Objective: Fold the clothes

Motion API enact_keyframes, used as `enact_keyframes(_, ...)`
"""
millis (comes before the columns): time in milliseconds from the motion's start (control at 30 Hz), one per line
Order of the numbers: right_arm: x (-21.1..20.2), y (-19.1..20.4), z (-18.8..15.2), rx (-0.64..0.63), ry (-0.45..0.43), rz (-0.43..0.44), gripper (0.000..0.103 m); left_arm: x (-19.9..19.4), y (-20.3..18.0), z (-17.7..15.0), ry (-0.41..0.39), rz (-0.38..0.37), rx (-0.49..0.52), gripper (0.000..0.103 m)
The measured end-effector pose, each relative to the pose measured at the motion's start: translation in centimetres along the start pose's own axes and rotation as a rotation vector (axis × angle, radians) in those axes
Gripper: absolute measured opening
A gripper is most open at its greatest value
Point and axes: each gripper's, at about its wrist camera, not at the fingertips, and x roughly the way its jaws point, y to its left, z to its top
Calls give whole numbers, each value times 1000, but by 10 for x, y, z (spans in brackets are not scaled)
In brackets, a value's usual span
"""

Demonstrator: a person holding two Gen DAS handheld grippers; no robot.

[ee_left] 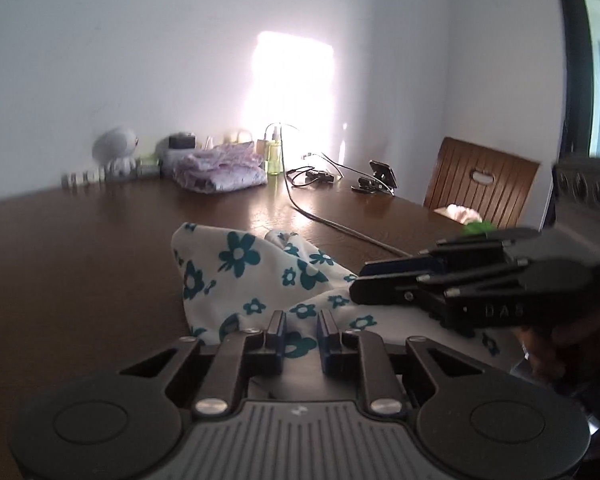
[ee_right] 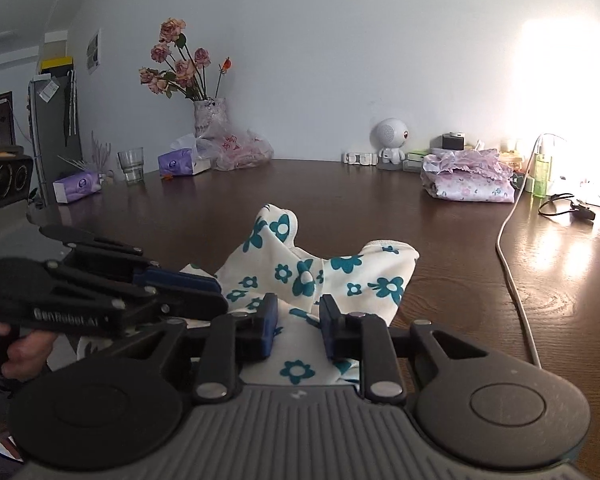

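Note:
A white garment with teal flowers (ee_left: 240, 276) lies bunched on the dark wooden table (ee_left: 80, 260). My left gripper (ee_left: 302, 320) sits low over its near part, its fingers a narrow gap apart with cloth showing between them. The right gripper (ee_left: 356, 282) reaches in from the right and rests on the same garment. In the right wrist view, my right gripper (ee_right: 298, 308) is open with the flowered garment (ee_right: 364, 276) under and between its fingers. The left gripper (ee_right: 222, 294) comes in from the left, held by a hand (ee_right: 24, 348).
A folded lilac garment (ee_right: 466, 184) lies at the back of the table (ee_right: 460, 260). A white cable (ee_right: 508, 264) runs along the right side. A vase of roses (ee_right: 210, 120), a glass (ee_right: 131, 164), tissue packs (ee_right: 180, 162) and a toy robot (ee_right: 392, 140) line the wall. A wooden chair (ee_left: 480, 184) stands at the far right.

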Motion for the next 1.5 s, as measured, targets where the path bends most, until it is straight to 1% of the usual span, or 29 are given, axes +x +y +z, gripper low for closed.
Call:
enact_keyframes(133,-1,2,-3,-8,-22,0,22,3,14,1,-2,-18,-59,20)
enact_keyframes(167,-2,2,-4,-14,-23,1,22,2,18,2,-12,-6,-84,22)
enact_keyframes(233,-1,2,-3,-17,-17,4,22,0,26,0,-47,69,-150,22)
enact_keyframes(267,-1,2,-2,-19,-16,6,22,1,31,-1,-49,105,-183,21)
enact_keyframes(300,-1,2,-2,-20,-16,7,22,4,35,-2,-24,138,-214,21)
enact_keyframes(333,-1,2,-2,-21,-15,8,22,5,38,-4,-8,154,-238,19)
enact_keyframes(367,-1,2,-2,-21,-15,9,22,3,40,-6,-6,142,-249,16)
enact_keyframes(400,-1,2,-2,-21,-15,10,22,0,40,-7,-10,143,-250,16)
enact_keyframes(433,-1,2,-2,-22,-14,11,23,-6,37,-5,-33,169,-238,16)
enact_keyframes(467,-1,2,-2,-24,-15,12,23,-15,35,-3,-80,191,-229,14)
enact_keyframes(500,-2,2,-1,-28,-16,14,24,-26,33,1,-140,191,-219,15)
enact_keyframes(533,-2,2,-1,-30,-15,16,24,-33,31,4,-179,166,-201,15)
enact_keyframes(567,-2,2,-1,-27,-15,18,24,-35,27,8,-178,136,-180,15)
enact_keyframes(633,-2,1,-1,-24,-14,21,24,-31,21,10,-141,104,-149,15)
enact_keyframes(733,-1,3,-1,-32,-14,18,24,-22,21,5,-87,108,-129,14)
enact_keyframes(833,-3,4,3,-54,-18,29,25,-12,21,1,-33,111,-109,18)
enact_keyframes(867,-6,4,6,-60,-28,42,25,-9,21,-1,-15,113,-103,24)
enact_keyframes(900,-8,3,10,-62,-33,63,26,-11,21,-2,-19,113,-87,27)
enact_keyframes(933,-6,2,13,-58,-18,73,29,-20,19,-2,-61,113,-55,33)
enact_keyframes(967,-2,2,16,-52,7,74,29,-31,18,-2,-107,105,-17,44)
enact_keyframes(1000,5,2,17,-51,35,74,29,-43,13,-3,-159,76,40,53)
enact_keyframes(1067,18,2,17,-48,83,86,30,-61,-1,-11,-245,-6,180,93)
enact_keyframes(1100,23,-1,16,-34,94,103,30,-66,-13,-18,-265,-48,271,97)
enact_keyframes(1167,30,-6,17,-14,126,151,30,-70,-37,-36,-278,-126,478,98)
enact_keyframes(1267,31,-12,18,-11,177,245,30,-61,-67,-62,-218,-177,739,98)
enact_keyframes(1333,27,-9,16,-17,193,306,30,-53,-73,-73,-209,-146,841,98)
enact_keyframes(1367,24,-7,14,-20,196,317,30,-49,-75,-78,-213,-124,885,98)
enact_keyframes(1433,18,0,13,-29,206,312,30,-44,-77,-85,-213,-88,959,98)
enact_keyframes(1500,11,8,13,-39,219,313,30,-42,-78,-91,-192,-66,1025,98)
